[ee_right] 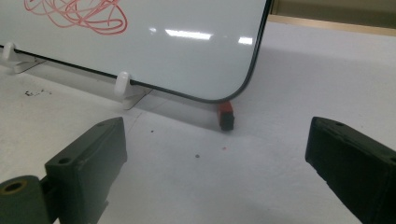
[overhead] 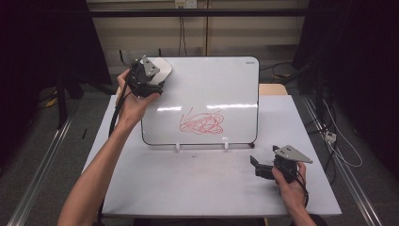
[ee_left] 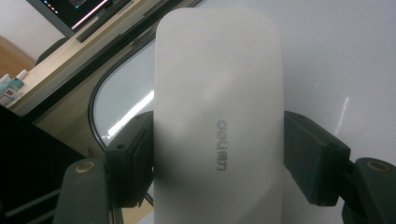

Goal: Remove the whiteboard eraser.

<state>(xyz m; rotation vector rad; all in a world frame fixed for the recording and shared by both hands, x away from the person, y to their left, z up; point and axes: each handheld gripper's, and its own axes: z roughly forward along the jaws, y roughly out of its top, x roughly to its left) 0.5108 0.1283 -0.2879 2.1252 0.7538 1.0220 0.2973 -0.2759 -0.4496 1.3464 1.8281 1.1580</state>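
Note:
A whiteboard (overhead: pixel 207 84) stands tilted on two white feet on the table, with a red scribble (overhead: pixel 202 122) low on its face. My left gripper (overhead: pixel 149 80) is at the board's top left corner, shut on a white eraser (ee_left: pixel 219 121) that lies against the board. In the high view the eraser (overhead: pixel 163 68) shows just past the grey plate. My right gripper (overhead: pixel 258 165) rests low on the table's front right, open, with nothing between its jaws. A red marker (ee_right: pixel 226 114) lies on the table under the board's lower right corner (ee_right: pixel 224 93).
The white table (overhead: pixel 188 183) carries the board on white clip feet (ee_right: pixel 122 85). Dark specks dot the table in front of the board. Cables run along the floor at the right. A wooden ledge and a monitor (ee_left: pixel 79 9) lie beyond the board.

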